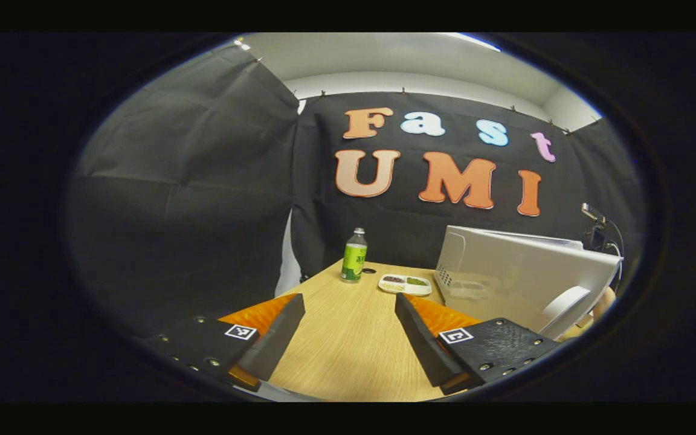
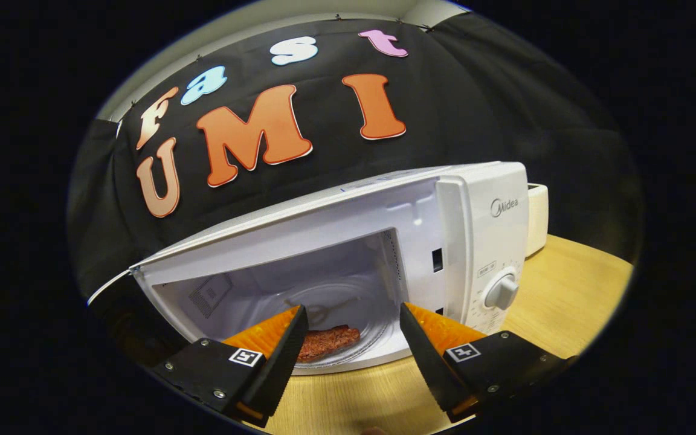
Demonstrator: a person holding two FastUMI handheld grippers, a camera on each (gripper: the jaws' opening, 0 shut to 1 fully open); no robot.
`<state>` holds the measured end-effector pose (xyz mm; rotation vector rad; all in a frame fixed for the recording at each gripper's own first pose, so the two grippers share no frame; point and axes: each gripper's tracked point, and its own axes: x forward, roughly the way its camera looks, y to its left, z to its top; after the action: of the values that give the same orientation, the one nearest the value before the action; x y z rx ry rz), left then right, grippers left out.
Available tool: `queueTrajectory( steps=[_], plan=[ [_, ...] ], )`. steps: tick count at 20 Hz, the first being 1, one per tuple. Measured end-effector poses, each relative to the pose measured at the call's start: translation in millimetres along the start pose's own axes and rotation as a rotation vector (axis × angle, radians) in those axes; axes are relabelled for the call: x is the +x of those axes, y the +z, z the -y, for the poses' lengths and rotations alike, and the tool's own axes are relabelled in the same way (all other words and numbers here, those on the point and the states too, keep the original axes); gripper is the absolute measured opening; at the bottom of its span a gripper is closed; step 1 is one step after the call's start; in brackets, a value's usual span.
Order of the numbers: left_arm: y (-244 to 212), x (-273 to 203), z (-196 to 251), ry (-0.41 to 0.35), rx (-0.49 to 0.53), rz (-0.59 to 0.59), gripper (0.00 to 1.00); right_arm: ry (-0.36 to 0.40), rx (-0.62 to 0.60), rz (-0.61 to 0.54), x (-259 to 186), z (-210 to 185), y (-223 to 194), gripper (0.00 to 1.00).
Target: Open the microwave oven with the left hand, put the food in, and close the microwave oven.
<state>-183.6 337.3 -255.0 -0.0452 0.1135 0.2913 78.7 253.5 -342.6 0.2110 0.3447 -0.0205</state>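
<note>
So the microwave [image 2: 481, 241] is standing wide open on the wooden table [image 2: 559, 296], and the food [image 2: 328, 342], a reddish-brown slab, is already lying on the glass turntable [image 2: 348, 308] inside the cavity, toward the front edge. In the right gripper view, the right gripper [image 2: 353, 347] sits just in front of the microwave's opening with its fingers spread apart and nothing between them; the food shows through the gap, farther back inside the oven, not touching either finger. The control panel with its round knob [image 2: 501, 291] is on the right side of the microwave front, and a pale boxy thing [image 2: 537, 217] pokes out from behind the microwave on that side, can't tell what it is. In the left gripper view, the left gripper [image 1: 349, 332] is also released, fingers wide, hovering over bare tabletop, empty. From there the microwave door [image 1: 523, 284] is swung out, and its pale outer face and handle [image 1: 565, 308] are what you mostly see, to the right of the gripper. Left of the microwave, farther back on the table, there's a small divided tray [image 1: 405, 284] with bits of stuff in its compartments, and just beyond that a green-labelled bottle [image 1: 354, 256] standing upright.
</note>
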Motion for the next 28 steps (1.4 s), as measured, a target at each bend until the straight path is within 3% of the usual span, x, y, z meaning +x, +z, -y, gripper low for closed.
queueTrajectory(
  steps=[9,16,17,19,20,23,24,25,28],
  plan=[
    [-11.0,3.1,13.9,-0.058,0.001,-0.031,0.93,0.134,-0.213,0.072,-83.3,21.3,49.7,0.95],
    [-20.7,5.1,50.3,-0.168,-0.049,-0.045,0.92,0.147,-0.352,0.129,-134.8,74.5,99.2,0.95],
    [-24.8,5.1,58.8,-0.185,-0.047,-0.056,0.93,0.146,-0.343,0.137,-140.2,82.5,107.5,1.0],
    [-30.4,5.0,76.8,-0.215,-0.023,-0.075,0.77,0.134,-0.318,0.158,-148.0,97.6,123.2,0.95],
    [-34.9,4.1,88.6,-0.234,-0.008,-0.088,0.63,0.121,-0.31,0.176,-153.0,107.4,131.7,0.95],
    [-39.2,4.2,120.0,-0.28,0.031,-0.098,0.07,0.082,-0.289,0.208,-162.5,132.3,146.2,0.95],
    [-39.2,-4.4,138.1,-0.326,0.026,-0.104,0.0,0.071,-0.281,0.216,-164.8,140.0,150.4,0.95],
    [-38.6,-8.7,157.4,-0.381,0.013,-0.108,0.04,0.062,-0.273,0.224,-168.3,146.4,153.6,0.95],
    [-34.9,-11.2,199.5,-0.464,0.03,-0.093,0.0,0.043,-0.254,0.234,-172.6,162.7,158.5,0.95]
  ],
)
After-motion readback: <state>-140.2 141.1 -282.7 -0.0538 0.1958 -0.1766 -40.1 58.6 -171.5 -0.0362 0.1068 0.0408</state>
